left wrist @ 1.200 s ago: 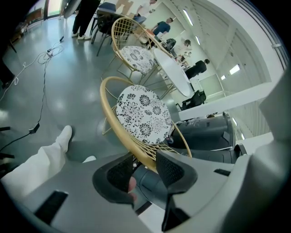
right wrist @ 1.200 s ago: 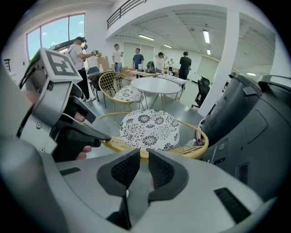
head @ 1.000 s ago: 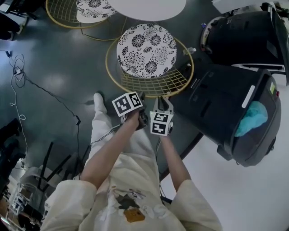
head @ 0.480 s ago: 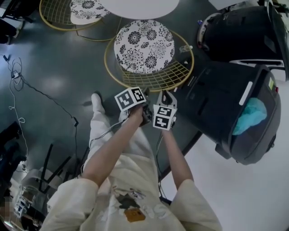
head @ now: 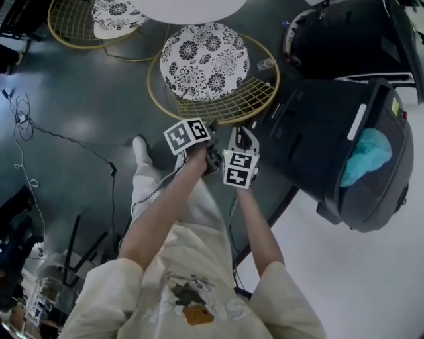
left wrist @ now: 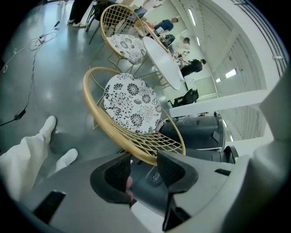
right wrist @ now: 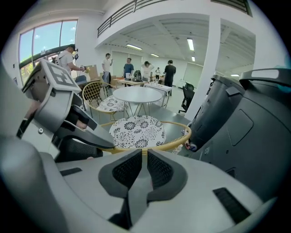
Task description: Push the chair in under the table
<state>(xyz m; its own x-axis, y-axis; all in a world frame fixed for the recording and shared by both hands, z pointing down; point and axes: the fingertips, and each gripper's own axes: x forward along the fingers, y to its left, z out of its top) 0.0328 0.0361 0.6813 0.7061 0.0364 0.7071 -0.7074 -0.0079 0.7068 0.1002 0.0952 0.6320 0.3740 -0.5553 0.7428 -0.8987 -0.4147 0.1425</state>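
A gold wire chair (head: 262,99) with a black-and-white floral cushion (head: 205,61) stands just short of the round white table (head: 192,8). Both grippers are at the near rim of its back. My left gripper (left wrist: 144,160) is open and its jaws have just been opening; the gold rim (left wrist: 91,107) crosses at its fingertips, with neither pad pressing on it. My right gripper (right wrist: 144,154) has just been closing to a thin slit with nothing in it, and the rim (right wrist: 177,142) runs right past its tips.
A second gold chair (head: 93,20) stands at the table's far left. Large black machines (head: 331,132), one holding a teal cloth (head: 368,155), crowd the right. Cables (head: 40,126) trail over the grey floor at left. My shoe (head: 141,151) is behind the chair. People stand far off.
Both grippers have moved forward with the chair's back rim. The cushion now sits closer to the table's edge. My body has followed forward.
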